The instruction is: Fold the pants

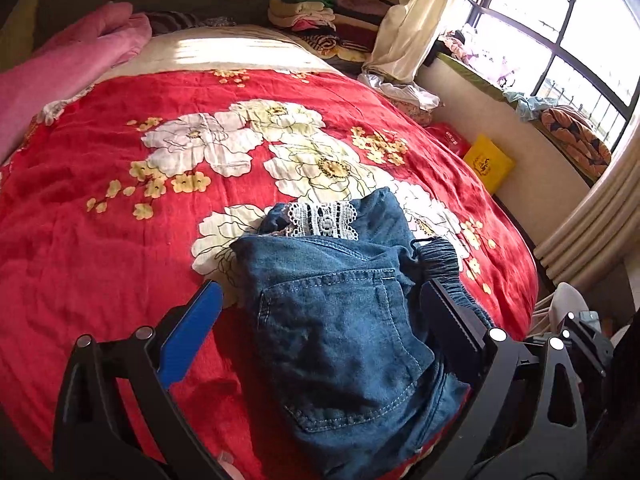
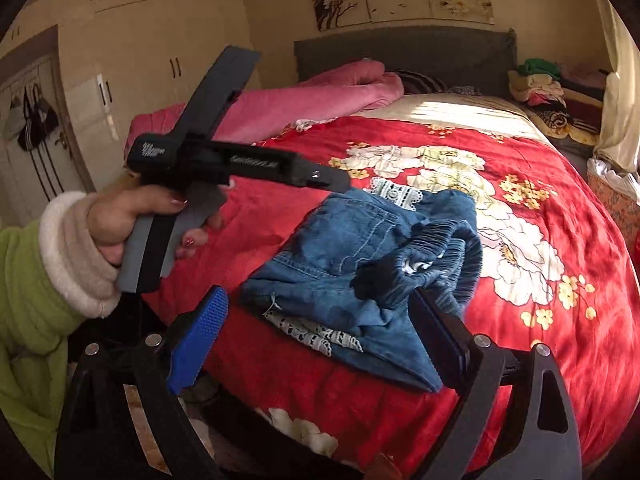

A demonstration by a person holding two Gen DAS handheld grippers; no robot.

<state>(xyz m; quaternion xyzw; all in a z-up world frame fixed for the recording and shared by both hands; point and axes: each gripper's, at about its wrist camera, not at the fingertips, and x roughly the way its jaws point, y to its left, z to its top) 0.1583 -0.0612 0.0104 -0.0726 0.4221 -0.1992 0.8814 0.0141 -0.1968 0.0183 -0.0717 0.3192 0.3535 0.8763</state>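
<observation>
Lying: pants (image 1: 340, 320) on the bed (image 1: 100, 240), bunched into a small bundle, near the front edge.
Left gripper (image 1: 320, 304): fingers released, hovering over the denim.
Right gripper (image 2: 320, 312): fingers released too.
Progress: folded roughly; waistband (image 2: 440, 240) untidy, smoothing left.

Pants on the bed, both grippers at the near edge.

I had the pants (image 1: 340, 312) bunched on the bedspread (image 1: 120, 240) near the bed's front edge, waistband (image 2: 436, 248) to the right, lace hem (image 1: 324, 220) on the far side. My left gripper (image 1: 320, 320) straddled them, one finger either side. My right gripper (image 2: 320, 332) sat before them, jaws apart. A rolled quilt (image 2: 320, 92) lay behind at left; stacked clothes (image 1: 320, 20) behind at right, window (image 1: 560, 40) further right.
</observation>
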